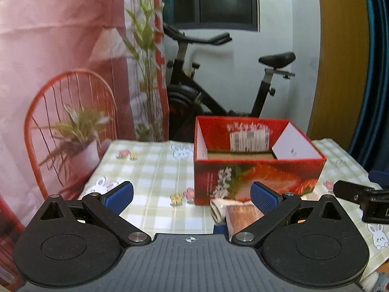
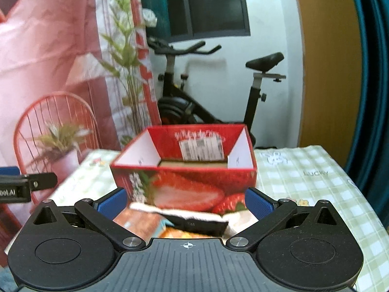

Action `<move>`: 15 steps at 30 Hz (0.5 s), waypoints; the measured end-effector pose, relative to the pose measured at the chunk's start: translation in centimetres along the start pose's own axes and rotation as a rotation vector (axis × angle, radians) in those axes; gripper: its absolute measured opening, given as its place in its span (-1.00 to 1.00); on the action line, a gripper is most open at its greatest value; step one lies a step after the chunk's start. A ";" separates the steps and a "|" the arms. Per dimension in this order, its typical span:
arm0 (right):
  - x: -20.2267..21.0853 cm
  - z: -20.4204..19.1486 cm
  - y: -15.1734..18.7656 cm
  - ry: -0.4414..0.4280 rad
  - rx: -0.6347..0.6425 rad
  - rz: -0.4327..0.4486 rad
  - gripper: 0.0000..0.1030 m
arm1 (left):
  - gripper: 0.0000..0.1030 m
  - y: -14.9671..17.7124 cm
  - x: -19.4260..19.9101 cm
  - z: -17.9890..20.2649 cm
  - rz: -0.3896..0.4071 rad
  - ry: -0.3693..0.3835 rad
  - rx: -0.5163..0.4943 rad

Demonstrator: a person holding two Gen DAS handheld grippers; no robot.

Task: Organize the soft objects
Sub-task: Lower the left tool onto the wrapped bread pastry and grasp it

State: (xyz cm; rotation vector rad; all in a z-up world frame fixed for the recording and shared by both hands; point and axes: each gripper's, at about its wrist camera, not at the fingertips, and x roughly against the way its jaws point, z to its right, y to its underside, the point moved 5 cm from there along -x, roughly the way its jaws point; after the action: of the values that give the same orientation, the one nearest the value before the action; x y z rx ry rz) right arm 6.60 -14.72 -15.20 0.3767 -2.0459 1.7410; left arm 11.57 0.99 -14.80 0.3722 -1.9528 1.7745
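Note:
A red strawberry-print box (image 1: 255, 177) stands open-topped on the checked tablecloth (image 1: 155, 170); its inside looks bare apart from a folded flap. My left gripper (image 1: 192, 194) is open, with nothing between its blue pads. Just in front of the box lies a heap of soft things: a brown-orange fabric piece (image 1: 243, 219) and a white roll (image 1: 218, 206). In the right wrist view the same box (image 2: 184, 180) sits straight ahead, and my right gripper (image 2: 186, 203) stands open above a white-trimmed black soft item (image 2: 194, 221) and a brown-orange cloth (image 2: 141, 223).
A potted plant (image 1: 80, 141) and a red wire chair (image 1: 70, 131) stand at the table's left edge. An exercise bike (image 1: 218, 92) is behind the table. The other gripper (image 1: 359, 199) shows at the right edge of the left wrist view. Bare tablecloth (image 2: 316, 185) lies right of the box.

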 end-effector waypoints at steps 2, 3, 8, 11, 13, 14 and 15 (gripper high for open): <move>-0.7 -0.1 0.9 -0.005 -0.002 -0.019 0.99 | 1.00 0.4 -0.7 -0.3 -0.016 0.003 0.004; -1.1 -0.1 1.3 -0.008 -0.004 -0.027 0.99 | 1.00 0.7 -1.1 -0.4 -0.026 0.003 0.006; -2.6 -0.6 3.2 -0.027 0.015 -0.088 0.99 | 1.00 1.6 -2.4 -0.9 -0.072 -0.022 -0.002; -3.3 -1.0 4.3 -0.040 0.023 -0.123 0.99 | 1.00 2.1 -3.0 -0.9 -0.092 -0.021 -0.005; -3.7 -1.1 4.8 -0.049 0.023 -0.141 0.99 | 0.99 2.4 -3.1 -0.7 -0.100 -0.017 -0.005; -3.8 -1.2 5.1 -0.054 0.024 -0.148 0.98 | 0.99 2.5 -3.2 -0.7 -0.104 -0.015 -0.007; -3.9 -1.2 5.3 -0.057 0.025 -0.154 0.96 | 0.99 2.5 -3.4 -0.7 -0.106 -0.013 -0.008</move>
State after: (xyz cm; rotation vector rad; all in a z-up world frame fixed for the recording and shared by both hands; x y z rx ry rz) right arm 7.72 -12.89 -21.53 0.5819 -1.9794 1.6820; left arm 13.29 1.63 -18.64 0.4758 -1.9120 1.7011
